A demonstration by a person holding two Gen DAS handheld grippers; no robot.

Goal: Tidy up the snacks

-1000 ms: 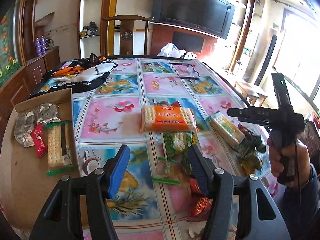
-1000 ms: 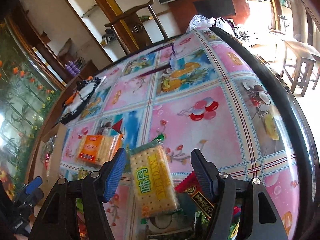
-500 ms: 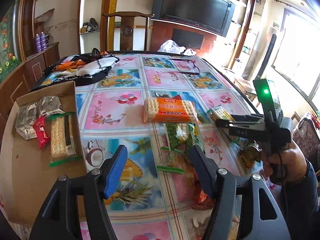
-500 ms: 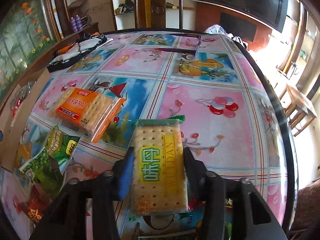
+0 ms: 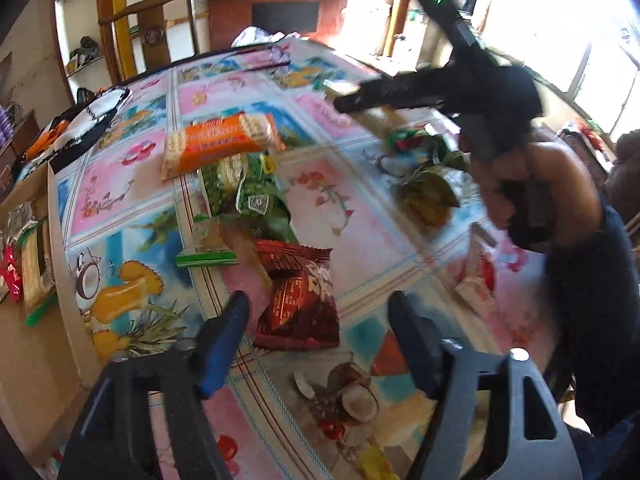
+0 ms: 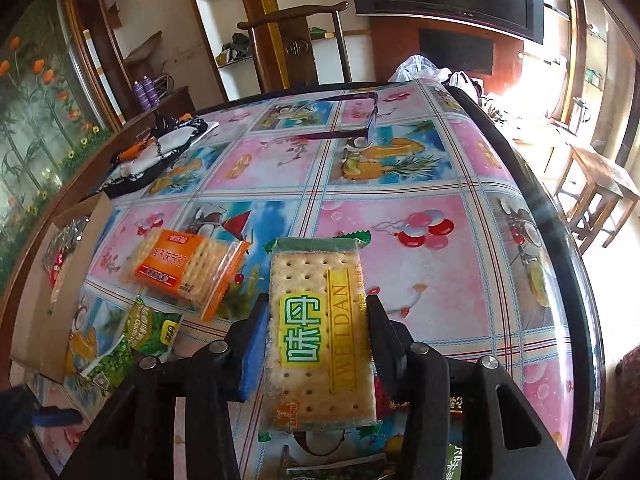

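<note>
right gripper (image 6: 318, 344) clamps cracker pack (image 6: 320, 336), centre frame | left gripper (image 5: 320, 340) wide, empty | risk: crackers may crack under squeeze

Green-label cracker pack (image 6: 320, 340): lifted, lengthwise, clamped at both sides. Orange cracker pack (image 6: 186, 266): flat on the worktop (image 6: 420, 184). Green pea packets (image 5: 248, 192): overlapping, just beside it. Brown-red wrappers (image 5: 298, 300): piled, nearer. Cardboard box (image 5: 24, 360): holds crackers and foil packets.

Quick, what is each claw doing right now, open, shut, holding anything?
Left claw: open, holding nothing, above a brown snack packet.
Right claw: closed on the green-labelled cracker pack, lifted off the table.
</note>
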